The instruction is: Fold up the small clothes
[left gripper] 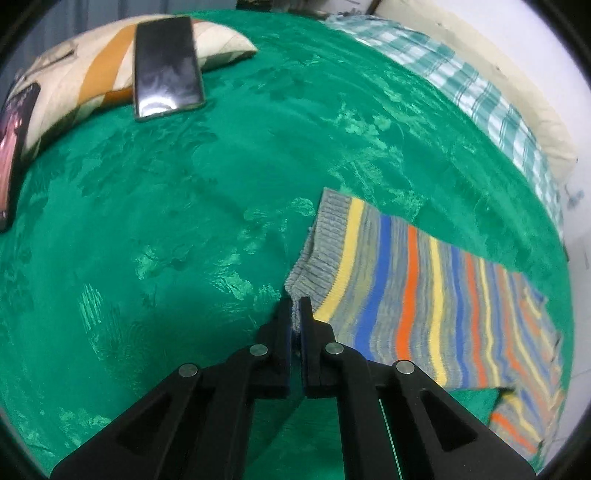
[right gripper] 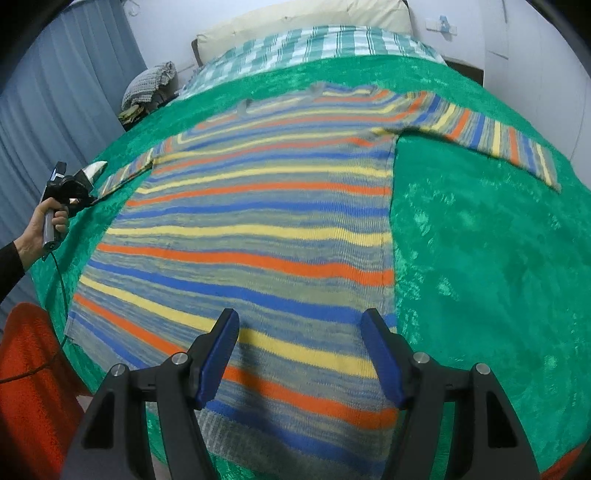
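A striped knit sweater (right gripper: 258, 236) is spread flat on a green velvet bedcover (right gripper: 480, 258), filling the centre of the right wrist view. Its bands run in orange, yellow, blue and grey. One sleeve (right gripper: 495, 140) is stretched toward the upper right of that frame; the other sleeve (left gripper: 424, 295) is seen in the lower right of the left wrist view, ending in a grey ribbed cuff (left gripper: 317, 254).

The left gripper (left gripper: 295, 310) is seen closed, with a corner of the cuff pinched between its fingertips at lower centre. In the right wrist view the same tool is seen small at the left edge, gripped by a hand (right gripper: 44, 225) with a dark sleeve, at the end of the sleeve.

The right gripper (right gripper: 299, 325) is held wide, with nothing between its blue pads (right gripper: 218, 358); it hangs over the sweater's lower hem at the bottom centre, and contact with the knit cannot be told.

In the upper left of the left wrist view a dark phone (left gripper: 166, 66) is propped against a cream and orange pillow (left gripper: 74, 88), and a second phone (left gripper: 14, 147) lies at the left edge. A green checked sheet (right gripper: 314, 48) and a cream pillow (right gripper: 306, 18) are seen at the top of the right wrist view. No brand, label or writing can be read anywhere.
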The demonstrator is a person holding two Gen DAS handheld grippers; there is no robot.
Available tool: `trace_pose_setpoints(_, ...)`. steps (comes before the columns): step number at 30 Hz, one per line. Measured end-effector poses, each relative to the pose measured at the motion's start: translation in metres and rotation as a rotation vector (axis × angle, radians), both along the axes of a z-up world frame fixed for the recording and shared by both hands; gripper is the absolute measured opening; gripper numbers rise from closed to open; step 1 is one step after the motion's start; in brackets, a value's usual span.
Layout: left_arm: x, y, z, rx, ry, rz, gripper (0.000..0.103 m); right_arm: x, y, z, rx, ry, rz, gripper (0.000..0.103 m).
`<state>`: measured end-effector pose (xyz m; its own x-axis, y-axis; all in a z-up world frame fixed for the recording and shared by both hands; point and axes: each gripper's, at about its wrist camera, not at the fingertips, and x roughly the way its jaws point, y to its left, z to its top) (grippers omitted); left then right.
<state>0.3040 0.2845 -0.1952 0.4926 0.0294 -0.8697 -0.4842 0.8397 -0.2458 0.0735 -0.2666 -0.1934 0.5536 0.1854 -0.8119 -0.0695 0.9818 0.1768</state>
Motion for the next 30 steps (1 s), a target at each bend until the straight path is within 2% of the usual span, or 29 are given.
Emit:
trace_pose_setpoints(5, -0.002, 0.004, -0.013, 0.003, 0.006, 0.012, 0.002, 0.0, 0.005, -0.005, -0.04, 0.009, 0.013, 0.068)
trace_pose_setpoints(8, 0.004, 0.003, -0.012, 0.007, -0.002, -0.005, 0.009, -0.001, 0.007, -0.005, -0.058, 0.005, 0.023, 0.068)
trace_pose_setpoints(9, 0.002, 0.005, -0.009, 0.011, -0.002, -0.004, 0.014, -0.001, 0.007, -0.003, -0.059, 0.002, 0.023, 0.068)
trace_pose_setpoints(10, -0.007, 0.002, -0.001, 0.038, 0.005, -0.007, 0.022, -0.002, 0.005, -0.001, -0.056, -0.005, 0.016, 0.068)
trace_pose_setpoints(12, -0.015, -0.008, 0.013, 0.104, -0.005, -0.046, 0.066, -0.005, 0.001, 0.005, -0.052, -0.024, -0.01, 0.068)
trace_pose_setpoints(14, -0.043, -0.029, 0.035, 0.168, -0.057, -0.107, 0.078, -0.009, -0.005, 0.012, -0.059, -0.051, -0.044, 0.073)
trace_pose_setpoints(17, -0.085, -0.071, 0.056, 0.163, -0.098, -0.235, 0.083, -0.013, -0.016, 0.024, -0.08, -0.098, -0.108, 0.078)
trace_pose_setpoints(20, -0.126, -0.12, 0.061, 0.136, -0.119, -0.351, 0.089, -0.015, -0.023, 0.029, -0.104, -0.116, -0.157, 0.078)
trace_pose_setpoints(23, -0.157, -0.168, 0.049, 0.128, -0.092, -0.47, 0.091, -0.018, -0.031, 0.033, -0.134, -0.129, -0.195, 0.078)
trace_pose_setpoints(25, -0.171, -0.193, 0.033, 0.18, -0.054, -0.521, 0.091, -0.019, -0.034, 0.034, -0.125, -0.117, -0.193, 0.078)
trace_pose_setpoints(27, -0.185, -0.197, 0.02, 0.207, -0.01, -0.491, 0.09, -0.022, -0.038, 0.033, -0.069, -0.084, -0.171, 0.078)
trace_pose_setpoints(30, -0.198, -0.177, 0.01, 0.097, 0.028, -0.453, 0.09, -0.04, -0.055, 0.035, 0.107, -0.007, -0.176, 0.078)
